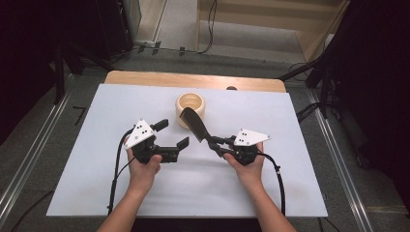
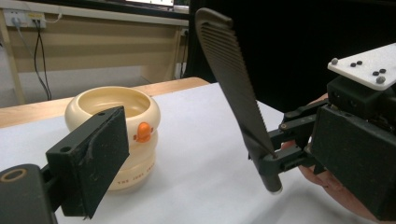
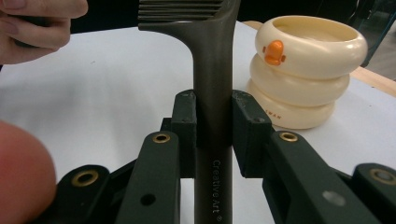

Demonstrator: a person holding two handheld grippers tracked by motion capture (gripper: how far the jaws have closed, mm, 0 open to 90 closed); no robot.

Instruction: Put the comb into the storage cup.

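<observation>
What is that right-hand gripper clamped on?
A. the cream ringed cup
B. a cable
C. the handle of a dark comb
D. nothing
C: the right gripper is shut on the handle of the dark plastic comb, beside the cream ringed cup.

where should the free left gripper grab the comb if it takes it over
Grip the comb on its bare handle stretch just above the right gripper, closing across the narrow sides and coming from the left. The toothed head is wide and ridged, and the left gripper already stands open on that side.
</observation>
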